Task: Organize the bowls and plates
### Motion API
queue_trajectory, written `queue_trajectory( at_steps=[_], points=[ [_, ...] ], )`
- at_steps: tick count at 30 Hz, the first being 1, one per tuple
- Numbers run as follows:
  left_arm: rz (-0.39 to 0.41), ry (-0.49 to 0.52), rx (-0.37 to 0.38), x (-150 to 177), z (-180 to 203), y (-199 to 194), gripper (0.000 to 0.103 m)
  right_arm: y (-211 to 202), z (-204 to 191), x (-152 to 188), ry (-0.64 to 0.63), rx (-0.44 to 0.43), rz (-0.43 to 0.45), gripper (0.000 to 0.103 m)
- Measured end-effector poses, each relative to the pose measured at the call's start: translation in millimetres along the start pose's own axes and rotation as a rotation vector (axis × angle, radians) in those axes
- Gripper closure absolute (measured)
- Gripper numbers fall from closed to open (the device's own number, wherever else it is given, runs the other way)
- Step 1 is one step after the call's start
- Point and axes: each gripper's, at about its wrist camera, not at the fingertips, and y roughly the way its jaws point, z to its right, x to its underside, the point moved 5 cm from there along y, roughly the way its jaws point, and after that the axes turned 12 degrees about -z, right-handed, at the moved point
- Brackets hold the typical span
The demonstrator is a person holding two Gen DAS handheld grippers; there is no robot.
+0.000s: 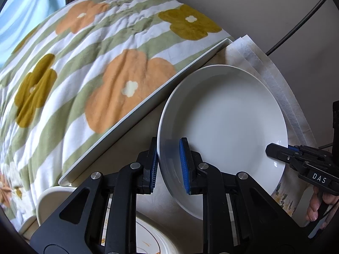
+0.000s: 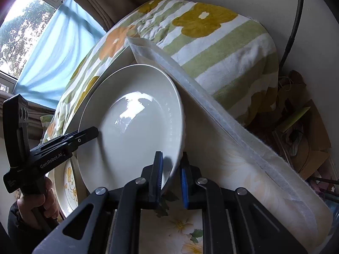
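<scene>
A large plain white plate is held above the table, and it also shows in the right wrist view. My left gripper has its blue pads on either side of the plate's near rim and is shut on it. My right gripper straddles the plate's opposite rim, and it shows at the plate's right edge in the left wrist view. A plate with a yellow drawing lies under the white one. A cream bowl sits at lower left.
A flowered green-striped blanket lies behind a white tray edge. A folded white cloth lies along the floral table cover. A black cable runs down the wall. Clutter stands at the right.
</scene>
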Motion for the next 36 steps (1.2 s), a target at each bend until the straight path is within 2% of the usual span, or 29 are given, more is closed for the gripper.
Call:
queue_trajectory(
  at_steps=[13,20,23,28,36],
  points=[
    [0.061,-0.003,-0.034,8.3,10.7,-27.3,0.086,-18.2,-9.8,0.8,-0.090,0.033,0.069,0.089],
    [0.133,-0.088,-0.054,36.9,18.2,-77.5,0.086,-52.3,-27.2,5.6,-0.199,0.021,0.088,0.089],
    [0.172,-0.167,-0.077,64.9,21.9,-106.7,0.086,-72.3,-40.3,13.6,-0.299,0.005,0.059,0.089],
    [0.218,-0.329,-0.123,140.8,28.5,-144.3,0.086,-92.0,-59.9,43.5,-0.463,-0.052,-0.023,0.089],
    [0.220,-0.592,-0.180,281.5,32.3,-157.1,0.086,-81.1,-89.3,122.8,-0.705,-0.108,-0.154,0.089]
  ],
)
